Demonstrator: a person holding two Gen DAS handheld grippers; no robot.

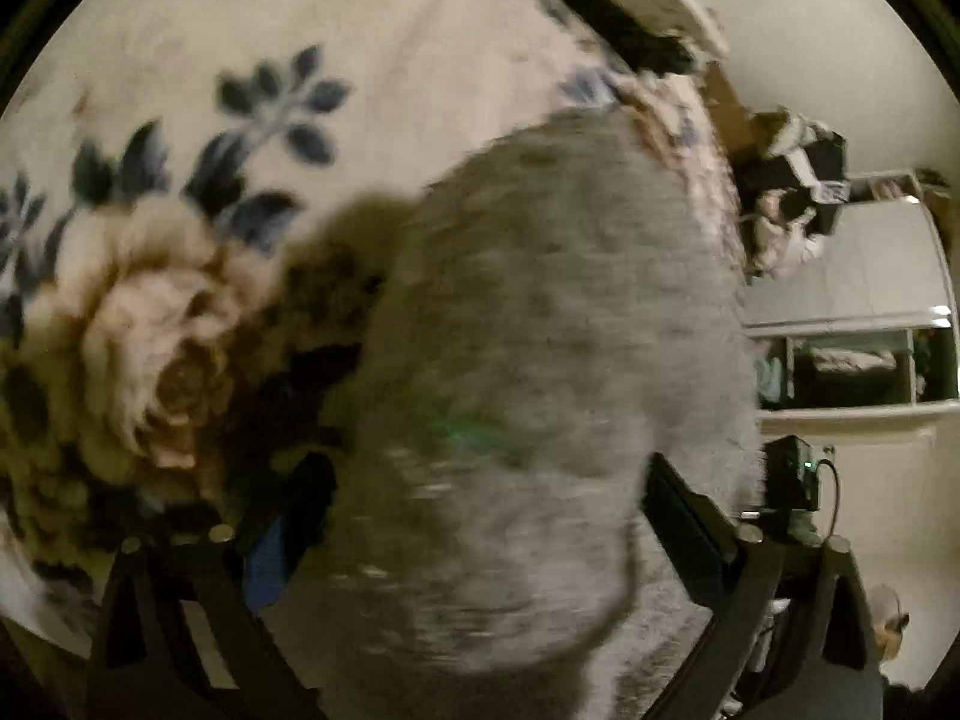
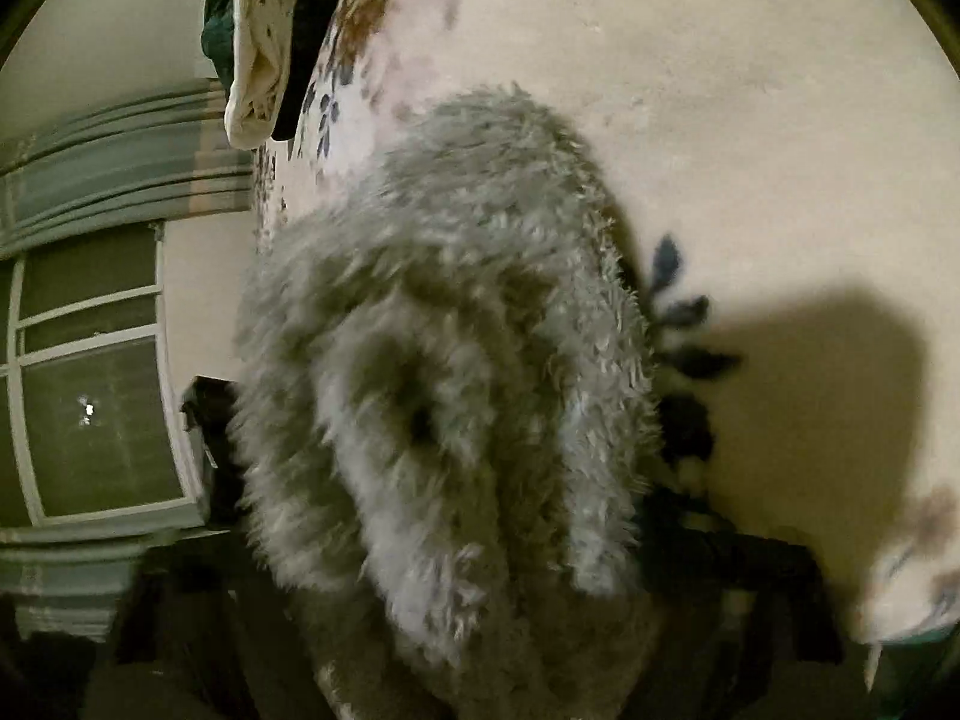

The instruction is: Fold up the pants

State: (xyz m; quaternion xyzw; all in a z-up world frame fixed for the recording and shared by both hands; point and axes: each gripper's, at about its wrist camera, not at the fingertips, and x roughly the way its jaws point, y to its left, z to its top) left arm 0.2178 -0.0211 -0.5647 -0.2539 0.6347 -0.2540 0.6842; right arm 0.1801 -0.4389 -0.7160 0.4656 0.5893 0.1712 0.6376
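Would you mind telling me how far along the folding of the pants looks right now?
Done: no finished fold is visible. In hand: the fluffy grey fleece pants hang bunched in front of both cameras above the cream floral blanket, apparently mid-lift; the left tool straddles the fabric, while the right tool is hidden behind it. Left: laying the pants flat and folding them.

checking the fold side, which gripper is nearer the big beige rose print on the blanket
Left. The left gripper sits right beside the beige rose print; the right wrist view shows only blue leaves.
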